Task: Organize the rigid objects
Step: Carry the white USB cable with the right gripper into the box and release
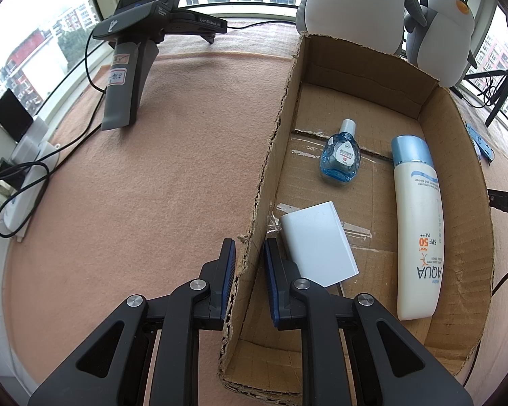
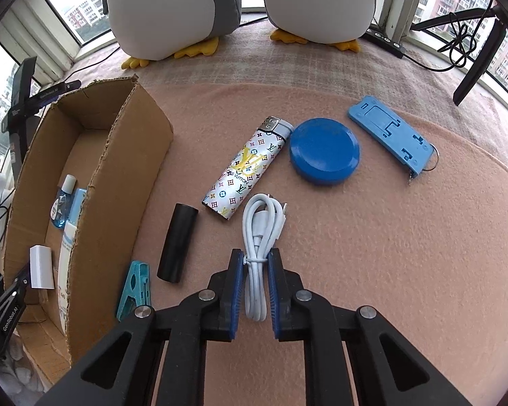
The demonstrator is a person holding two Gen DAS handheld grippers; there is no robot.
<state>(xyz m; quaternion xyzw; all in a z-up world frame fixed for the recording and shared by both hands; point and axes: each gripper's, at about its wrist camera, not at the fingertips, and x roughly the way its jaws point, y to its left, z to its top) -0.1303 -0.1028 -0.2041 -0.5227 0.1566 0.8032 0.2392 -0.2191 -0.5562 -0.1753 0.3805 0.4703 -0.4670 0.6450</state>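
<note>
Only the right wrist view shows the loose things on the pink felt-covered counter [image 2: 372, 253]: a bundled white USB cable [image 2: 259, 253], a monogram-printed lighter [image 2: 245, 172], a round blue lid [image 2: 324, 156], a flat blue plastic phone stand [image 2: 391, 135], a black cylinder [image 2: 177, 243] and a teal plastic clip [image 2: 134, 291]. The right tool [image 2: 256, 292] is nearly closed around the cable, whose long axis runs straight away from the camera; whether the pads actually touch it I cannot tell.

The left wrist view looks down into the open brown cardboard box [image 1: 372, 74], where a white sunscreen bottle with a blue cap [image 1: 416, 226] lies lengthwise, cap toward the far wall, beside a small blue eye-drop bottle [image 1: 340, 155] and a white rectangular block [image 1: 318, 243]. The left tool [image 1: 249, 274] straddles the box's torn near wall, its pads a little apart on either side.

Two plush penguins [image 2: 172, 10] sit by the windows, with apartment blocks outside.
</note>
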